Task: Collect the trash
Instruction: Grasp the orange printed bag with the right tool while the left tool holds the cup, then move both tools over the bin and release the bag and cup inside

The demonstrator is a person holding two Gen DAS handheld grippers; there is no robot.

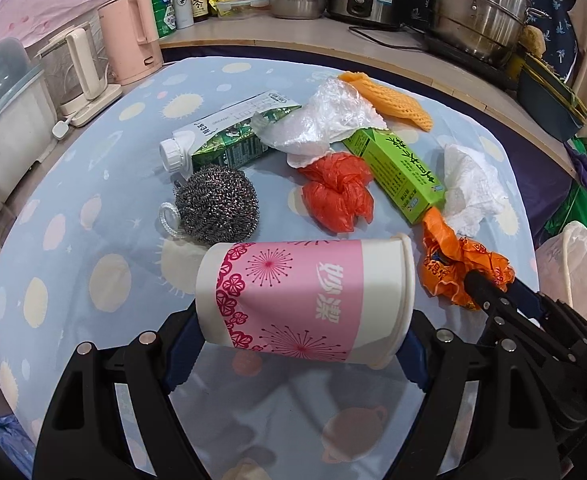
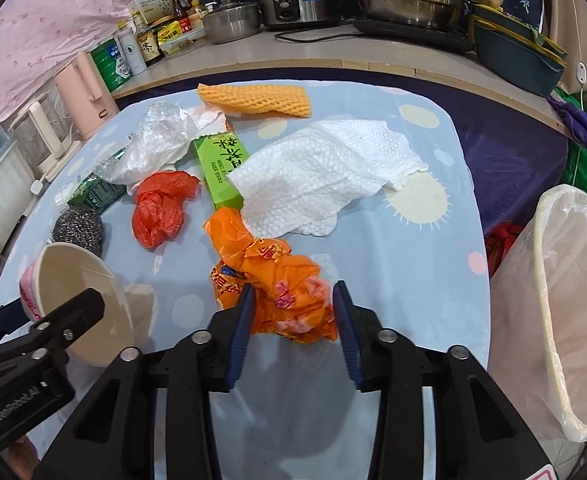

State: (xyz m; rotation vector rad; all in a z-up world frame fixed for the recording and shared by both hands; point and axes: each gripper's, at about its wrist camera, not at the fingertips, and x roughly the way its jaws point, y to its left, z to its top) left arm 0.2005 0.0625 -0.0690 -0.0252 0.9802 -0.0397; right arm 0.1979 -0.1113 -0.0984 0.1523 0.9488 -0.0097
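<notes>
Two grippers each hold one piece of trash, so both hands can carry a load at once. The left gripper (image 1: 299,344) has its fingers spread wide and clamped on the ends of a pink-and-white paper cup (image 1: 305,300), which lies sideways between them, base at the left finger and rim at the right; gripping it end to end likely keeps the thin wall from crushing. The right gripper (image 2: 293,320) has its fingers drawn in narrow on a crumpled orange wrapper (image 2: 269,284), the blue pads (image 2: 240,332) pressing its near end while the rest trails ahead on the tablecloth (image 2: 433,280).

Just beyond the left fingers lie a steel scrubber (image 1: 217,204) and a red plastic bag (image 1: 335,192), both loose on the cloth. Past the right fingertips a white paper towel (image 2: 325,176) is spread flat, touching the far tip of the wrapper. Farther on sit a green box (image 2: 219,168), a milk carton (image 1: 229,136), a clear plastic bag (image 1: 329,116) and a yellow foam net (image 2: 257,98).

Off to the right of the right fingers, beside the table, stands a lined bin (image 2: 553,312), mouth tilted toward the table, well placed to take both loads.
</notes>
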